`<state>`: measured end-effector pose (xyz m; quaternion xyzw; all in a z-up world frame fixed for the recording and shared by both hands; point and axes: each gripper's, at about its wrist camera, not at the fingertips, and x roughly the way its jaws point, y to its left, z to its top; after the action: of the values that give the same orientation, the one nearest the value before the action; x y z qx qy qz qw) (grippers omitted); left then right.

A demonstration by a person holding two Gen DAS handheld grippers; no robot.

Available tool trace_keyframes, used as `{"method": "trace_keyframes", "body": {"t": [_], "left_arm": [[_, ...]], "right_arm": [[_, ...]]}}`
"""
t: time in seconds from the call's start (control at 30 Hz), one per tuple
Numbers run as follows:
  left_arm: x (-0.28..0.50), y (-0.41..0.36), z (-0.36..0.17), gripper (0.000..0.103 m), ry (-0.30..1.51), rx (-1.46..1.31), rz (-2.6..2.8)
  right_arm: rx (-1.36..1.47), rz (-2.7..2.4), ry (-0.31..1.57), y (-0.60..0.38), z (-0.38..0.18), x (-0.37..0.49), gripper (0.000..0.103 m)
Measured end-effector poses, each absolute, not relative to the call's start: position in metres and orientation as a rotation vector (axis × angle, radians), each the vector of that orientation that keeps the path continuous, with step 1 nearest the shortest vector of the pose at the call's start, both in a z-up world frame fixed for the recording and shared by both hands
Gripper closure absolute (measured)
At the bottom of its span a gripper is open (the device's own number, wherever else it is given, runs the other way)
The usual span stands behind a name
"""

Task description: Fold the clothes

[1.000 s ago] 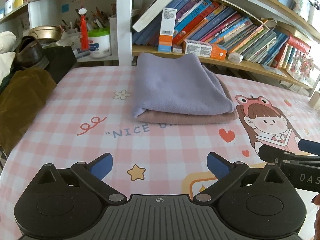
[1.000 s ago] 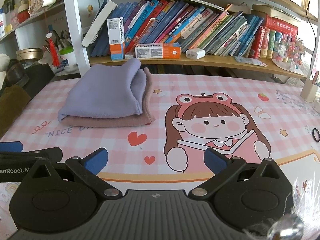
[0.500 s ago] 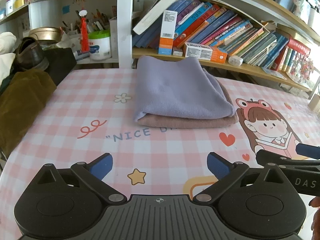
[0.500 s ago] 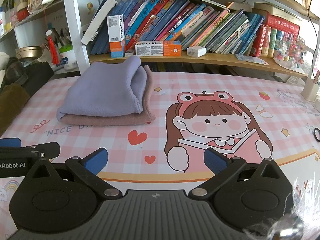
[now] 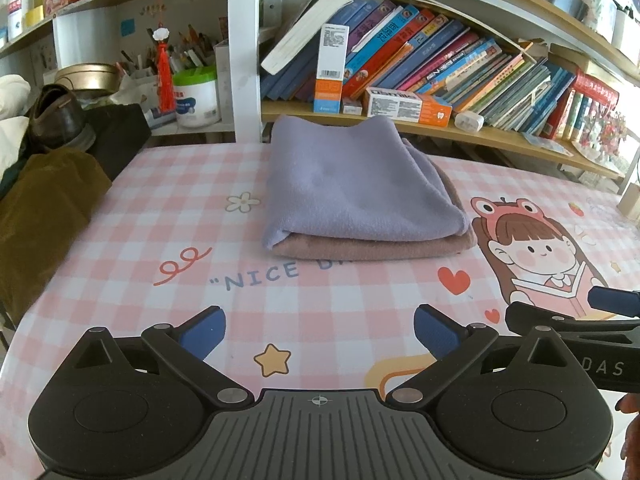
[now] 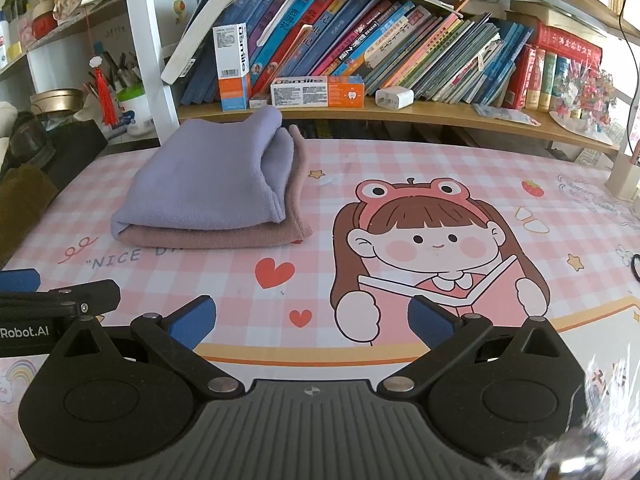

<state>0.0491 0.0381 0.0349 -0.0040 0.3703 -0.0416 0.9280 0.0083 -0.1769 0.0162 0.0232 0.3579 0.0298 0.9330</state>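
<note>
We count two folded cloths, one lilac cloth (image 5: 352, 184) stacked on one brown cloth (image 5: 372, 249), two grippers, left gripper (image 5: 318, 334), right gripper (image 6: 310, 322), two toothpaste boxes, one upright box (image 6: 232, 66), one lying box (image 6: 317, 91), one white charger (image 6: 394, 98)

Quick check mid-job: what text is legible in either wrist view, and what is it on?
"NICE D", rest hidden by the folded clothes: tablecloth.
"usmile": flat box and upright box on the shelf.
"Robot.AI": left gripper.
"DAS": right gripper.
Book spines, barcode and small print: unreadable.
</note>
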Motion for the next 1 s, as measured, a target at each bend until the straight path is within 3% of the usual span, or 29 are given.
{"method": "trace_keyframes", "body": {"t": [1.0], "left_arm": [[0.0536,0.0388,0.0331,0.001,0.781,-0.009,-0.085]], "right_arm": [[0.055,0.062,0.744,-0.1780,0.0137,0.0107,0.000]]}}
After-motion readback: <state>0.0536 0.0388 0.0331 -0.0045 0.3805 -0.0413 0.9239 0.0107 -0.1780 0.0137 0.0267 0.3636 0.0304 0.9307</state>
